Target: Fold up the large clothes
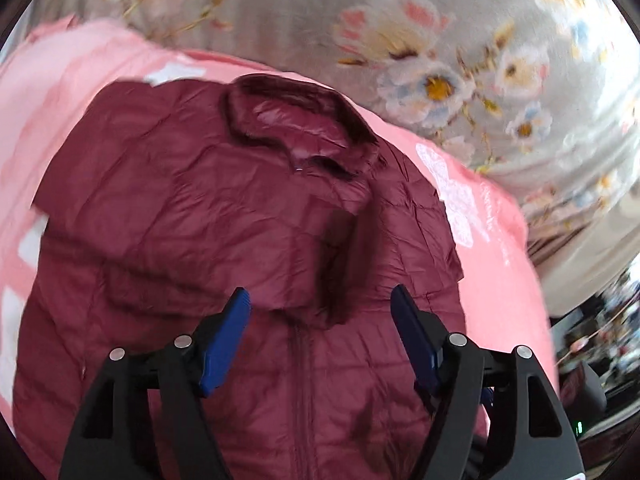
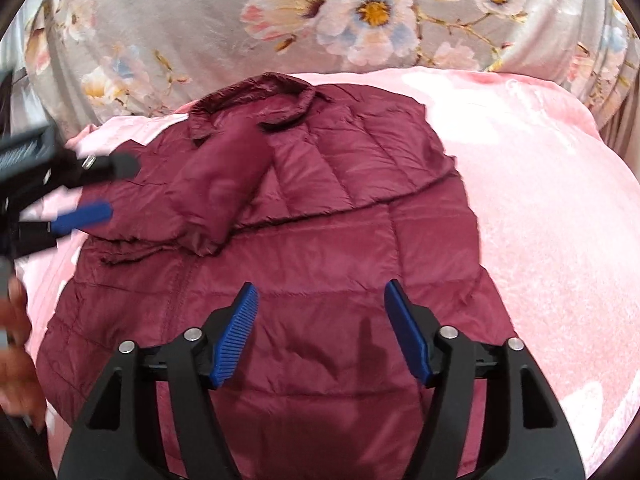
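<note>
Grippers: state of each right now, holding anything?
Left gripper: open, holding nothing, above the jacket.
Right gripper: open, holding nothing, above the jacket's lower half.

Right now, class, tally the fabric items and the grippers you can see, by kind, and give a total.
Maroon jacket: 1
Pink blanket: 1
Floral grey cover: 1
Grippers: 2, the left gripper and the right gripper, both open and empty
Total: 5
</note>
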`<state>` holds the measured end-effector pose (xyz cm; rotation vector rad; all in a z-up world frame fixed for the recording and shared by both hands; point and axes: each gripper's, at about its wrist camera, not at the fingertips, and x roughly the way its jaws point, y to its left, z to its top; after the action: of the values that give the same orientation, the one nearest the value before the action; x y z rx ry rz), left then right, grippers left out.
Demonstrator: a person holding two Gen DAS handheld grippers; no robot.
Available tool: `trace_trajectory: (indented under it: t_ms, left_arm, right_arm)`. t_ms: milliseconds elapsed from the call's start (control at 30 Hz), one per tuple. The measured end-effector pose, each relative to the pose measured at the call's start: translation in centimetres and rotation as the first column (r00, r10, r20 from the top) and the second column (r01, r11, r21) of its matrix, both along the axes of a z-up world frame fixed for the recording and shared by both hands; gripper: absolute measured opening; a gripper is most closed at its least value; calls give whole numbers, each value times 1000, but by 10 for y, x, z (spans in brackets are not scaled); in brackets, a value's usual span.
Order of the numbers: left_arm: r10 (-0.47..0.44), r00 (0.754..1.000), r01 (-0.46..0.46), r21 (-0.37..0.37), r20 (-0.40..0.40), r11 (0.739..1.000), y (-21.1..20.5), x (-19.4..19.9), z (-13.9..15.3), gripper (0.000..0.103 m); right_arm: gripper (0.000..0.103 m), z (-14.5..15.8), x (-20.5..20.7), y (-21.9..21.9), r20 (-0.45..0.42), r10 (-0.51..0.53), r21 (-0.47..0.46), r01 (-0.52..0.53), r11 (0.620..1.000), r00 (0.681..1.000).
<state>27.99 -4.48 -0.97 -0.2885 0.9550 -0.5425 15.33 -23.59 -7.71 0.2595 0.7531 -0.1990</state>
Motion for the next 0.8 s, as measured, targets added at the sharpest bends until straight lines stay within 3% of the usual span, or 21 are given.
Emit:
trace_trajectory:
  t_ms: [133,267,400,500,567,600,633,667,700,800]
  left_arm:
    - [158,987,-159,-39,-35,987,65,22,-7,70]
    - [292,948,-301,-62,-125,951,125,58,-26,70]
    - [339,915,-375,-149,-220,915,163,82,-43,70]
    - [355,894,-417,-218,-274,882,178,98,-54,70]
    - [350,884,-433,-262,-309,862,183,110,-62,70]
    - [350,879,-441,-275,-323,854,186,115,-65,70]
    - [343,874,-447,-292,-345,845,188,121,-70,70]
    - [340,868,-454,-299,-362,839,190,124,-73,70]
    - [336,857,-468,-316,-390,826,192,129,-79,70]
    - [341,839,-495,-338,-424,800,196,136,-85,70]
  right_arm:
    - [66,1,25,3,13,44,66,-45,997,999]
    - [66,-3,52,1,0,40,71,-40,997,999]
    - [68,-13,69,-28,-8,-47,176,48,983,999]
    - [68,-25,84,-39,-35,-44,257,51,965,998]
    - [57,-29,92,-37,-49,-24,263,36,964,999]
    - [42,-30,98,-35,-61,-7,254,23,967,998]
    - [20,-29,101,-34,-67,1,248,16,969,998]
    - [11,-27,104,-35,-68,4,245,12,970,998]
    - [4,-17,105,-39,-40,16,265,-4,964,999]
    - [2,26,103,-52,69,25,251,-42,967,997]
